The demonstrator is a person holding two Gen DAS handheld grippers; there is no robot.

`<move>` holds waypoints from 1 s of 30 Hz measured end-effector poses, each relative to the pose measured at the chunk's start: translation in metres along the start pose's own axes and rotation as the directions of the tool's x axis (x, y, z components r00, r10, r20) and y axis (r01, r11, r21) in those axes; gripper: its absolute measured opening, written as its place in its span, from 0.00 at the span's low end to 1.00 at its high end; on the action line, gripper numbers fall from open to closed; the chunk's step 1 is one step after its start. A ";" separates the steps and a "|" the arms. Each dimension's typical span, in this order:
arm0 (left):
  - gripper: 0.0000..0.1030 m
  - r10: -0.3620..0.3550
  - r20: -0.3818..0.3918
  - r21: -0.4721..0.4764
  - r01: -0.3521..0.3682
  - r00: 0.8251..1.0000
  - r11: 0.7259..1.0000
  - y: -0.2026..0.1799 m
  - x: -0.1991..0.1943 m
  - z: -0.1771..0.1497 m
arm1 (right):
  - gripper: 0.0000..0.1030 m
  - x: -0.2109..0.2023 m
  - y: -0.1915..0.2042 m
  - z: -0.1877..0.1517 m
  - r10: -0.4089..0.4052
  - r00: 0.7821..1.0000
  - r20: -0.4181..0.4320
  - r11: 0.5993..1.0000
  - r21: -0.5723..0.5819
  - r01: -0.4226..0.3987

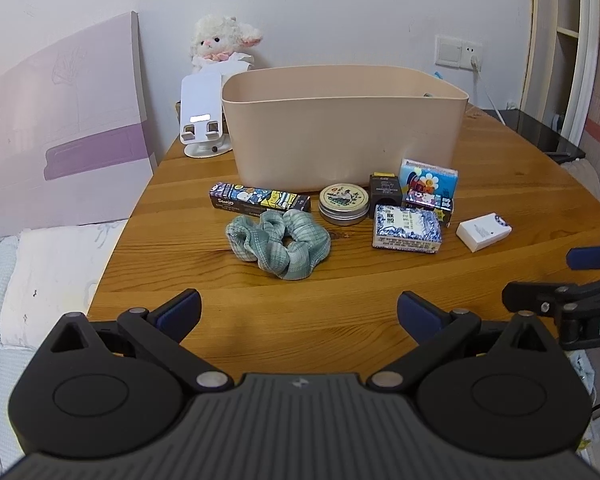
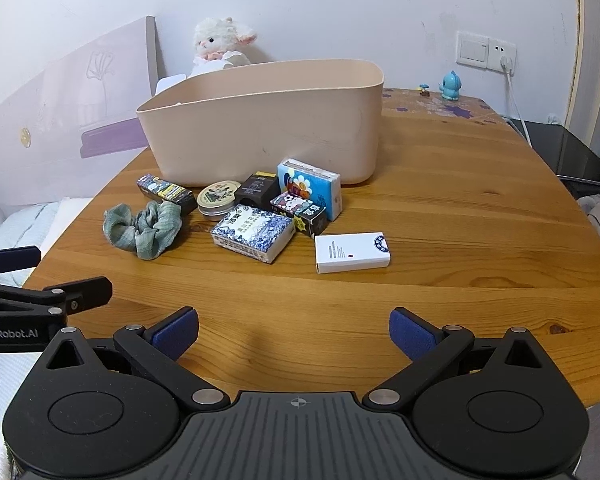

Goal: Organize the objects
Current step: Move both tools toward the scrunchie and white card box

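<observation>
A beige plastic bin (image 1: 342, 128) (image 2: 268, 124) stands on the wooden table (image 1: 300, 300) (image 2: 460, 208). In front of it lie a green checked scrunchie (image 1: 278, 242) (image 2: 144, 228), a long cartoon box (image 1: 258, 199) (image 2: 166, 192), a round tin (image 1: 343, 203) (image 2: 217, 199), a small black box (image 1: 385, 190) (image 2: 258, 190), a blue tissue pack (image 1: 430, 182) (image 2: 312, 188), a blue-and-white patterned box (image 1: 406, 230) (image 2: 254, 232) and a white box (image 1: 483, 232) (image 2: 352, 252). My left gripper (image 1: 299, 314) is open, short of the scrunchie. My right gripper (image 2: 294, 336) is open and empty, short of the white box.
A white phone stand (image 1: 202, 120) and a plush lamb (image 1: 222, 42) (image 2: 220, 44) sit behind the bin. A blue figurine (image 2: 450, 86) stands at the table's far right. A bed with a pillow (image 1: 48, 276) lies left of the table, a dark side table (image 2: 572, 152) to the right.
</observation>
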State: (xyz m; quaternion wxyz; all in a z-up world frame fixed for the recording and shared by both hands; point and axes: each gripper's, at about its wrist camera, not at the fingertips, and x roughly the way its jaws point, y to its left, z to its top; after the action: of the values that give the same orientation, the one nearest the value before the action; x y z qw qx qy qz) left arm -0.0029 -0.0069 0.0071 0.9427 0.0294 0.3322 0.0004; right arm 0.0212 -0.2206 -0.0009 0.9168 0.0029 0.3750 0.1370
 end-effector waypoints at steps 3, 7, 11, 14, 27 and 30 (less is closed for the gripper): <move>1.00 -0.001 -0.003 0.003 0.001 1.000 1.000 -0.001 0.001 0.000 | 1.00 -0.001 0.001 0.000 0.005 1.000 0.002 1.000 -0.005 -0.005; 1.00 -0.008 -0.007 0.004 0.009 1.000 1.000 -0.002 0.002 -0.002 | 1.00 -0.001 -0.001 -0.001 0.006 1.000 0.008 1.000 -0.004 -0.006; 1.00 -0.010 -0.009 0.015 0.010 1.000 1.000 -0.005 0.003 -0.002 | 1.00 -0.002 -0.001 -0.001 0.005 1.000 0.010 1.000 0.002 -0.005; 1.00 -0.017 -0.008 0.014 0.017 1.000 1.000 -0.006 0.004 -0.002 | 1.00 -0.003 -0.001 -0.001 0.006 1.000 0.012 1.000 0.003 -0.006; 1.00 -0.037 0.000 0.005 0.037 0.999 0.999 -0.009 0.004 0.001 | 1.00 -0.004 -0.003 0.001 0.010 1.000 0.012 1.000 0.011 -0.010; 1.00 -0.035 -0.002 0.001 0.036 0.999 0.999 -0.008 0.005 0.001 | 1.00 -0.003 -0.004 0.001 0.006 1.000 0.010 1.000 0.015 -0.006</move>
State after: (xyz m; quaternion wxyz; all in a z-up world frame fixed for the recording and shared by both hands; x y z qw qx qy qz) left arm 0.0013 -0.0145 0.0047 0.9422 0.0241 0.3338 -0.0165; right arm 0.0209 -0.2253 0.0015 0.9183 0.0117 0.3713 0.1369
